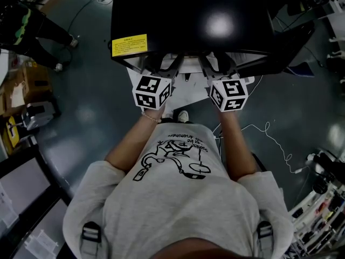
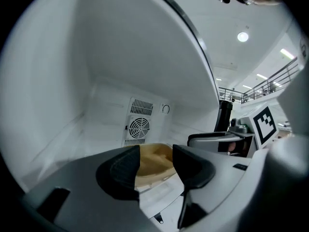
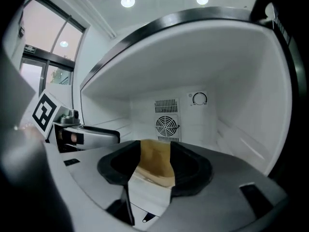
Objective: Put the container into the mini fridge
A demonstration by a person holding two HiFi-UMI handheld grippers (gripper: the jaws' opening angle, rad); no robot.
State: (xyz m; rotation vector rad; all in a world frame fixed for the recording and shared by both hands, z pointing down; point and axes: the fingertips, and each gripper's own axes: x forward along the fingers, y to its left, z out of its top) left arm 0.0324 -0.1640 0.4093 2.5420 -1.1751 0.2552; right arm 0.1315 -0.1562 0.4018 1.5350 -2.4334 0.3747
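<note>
The container (image 2: 153,167) sits inside the fridge (image 2: 120,71), straight ahead of both grippers and seen through each gap. The left gripper (image 2: 155,157) and right gripper (image 3: 155,161) have jaws apart, apparently not pressing it, and neither is clearly nearer.

T-shirt (image 1: 161,209): light grey, loose, with short sleeves.
Chest print (image 1: 175,158): black line drawing with a row of small lettering, too small to read.
Shoulder straps (image 1: 90,235): dark grey webbing with a buckle, one over each shoulder.
Shoe (image 1: 183,116): pale toe cap.
Left gripper (image 2: 155,164): smooth grey shell with a dark rectangular slot, and black moulded jaw tips.
Left marker cube (image 1: 152,91): white faces with black square patterns.
Right gripper (image 3: 155,164): same grey shell, slot and black tips.
Right marker cube (image 1: 229,94): white, with black square patterns.
</note>
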